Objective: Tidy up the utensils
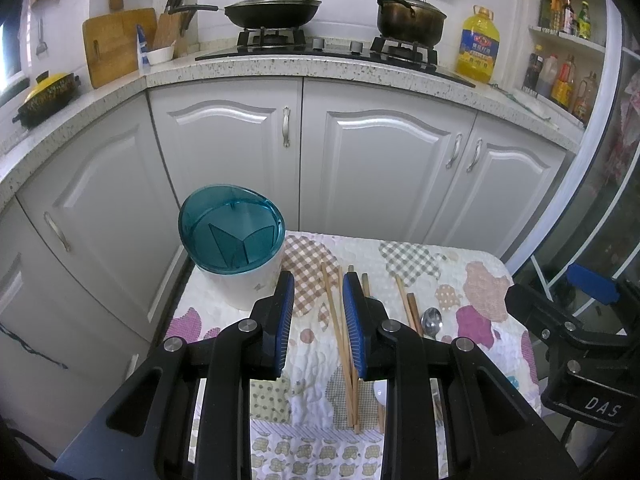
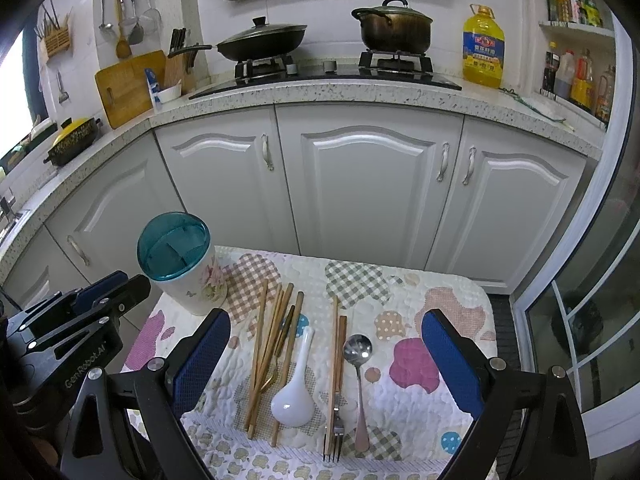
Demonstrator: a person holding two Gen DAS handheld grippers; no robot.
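Observation:
A white utensil holder with a teal lid (image 1: 232, 240) (image 2: 180, 260) stands at the far left corner of the cloth-covered table (image 2: 440, 304). Several wooden chopsticks (image 2: 272, 344) (image 1: 340, 340), a white ceramic spoon (image 2: 294, 392), a fork (image 2: 334, 432) and a metal spoon (image 2: 358, 352) (image 1: 432, 320) lie side by side on the cloth. My left gripper (image 1: 318, 280) hovers open above the chopsticks, just right of the holder, with nothing between its fingers. My right gripper (image 2: 326, 316) stands wide open over the row of utensils and holds nothing.
White kitchen cabinets (image 2: 360, 184) stand close behind the table. On the counter above sit a stove with a wok (image 2: 260, 44) and a pot (image 2: 392, 28), and an oil bottle (image 2: 482, 48). A glass door (image 2: 580, 320) is at the right.

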